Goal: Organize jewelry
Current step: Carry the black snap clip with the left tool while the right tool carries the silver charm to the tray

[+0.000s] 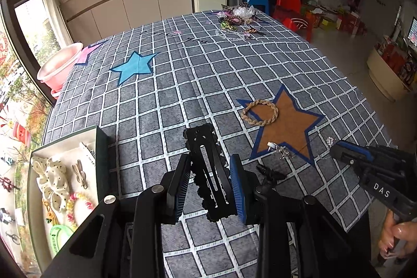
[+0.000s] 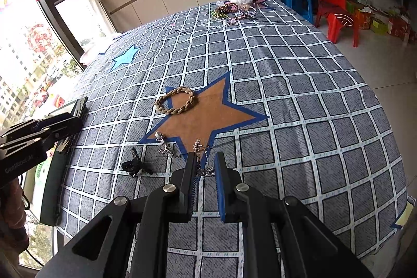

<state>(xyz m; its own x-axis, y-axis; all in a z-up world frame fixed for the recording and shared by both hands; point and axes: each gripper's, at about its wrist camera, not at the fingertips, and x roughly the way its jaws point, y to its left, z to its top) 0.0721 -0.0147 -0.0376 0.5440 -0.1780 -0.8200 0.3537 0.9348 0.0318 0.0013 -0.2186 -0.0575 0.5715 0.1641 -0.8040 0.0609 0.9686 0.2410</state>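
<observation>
My left gripper point(image 1: 208, 168) is shut on a long black snap hair clip point(image 1: 207, 171), held above the checked tablecloth. An open box point(image 1: 65, 171) with a polka-dot scrunchie, clips and bracelets sits at the left. My right gripper point(image 2: 206, 163) is narrowly open over a silver chain point(image 2: 202, 158) that lies between its fingers on the cloth; it also shows in the left wrist view point(image 1: 346, 153). A braided tan bracelet point(image 2: 176, 100) lies on the brown star point(image 2: 208, 113). A small black clip point(image 2: 135, 166) and a silver earring point(image 2: 164, 145) lie nearby.
A pile of jewelry and hair ties point(image 1: 239, 17) sits at the far edge of the table. A pink basin point(image 1: 58, 64) stands off the table's far left corner. Red chairs point(image 2: 336, 12) and a blue stool stand beyond.
</observation>
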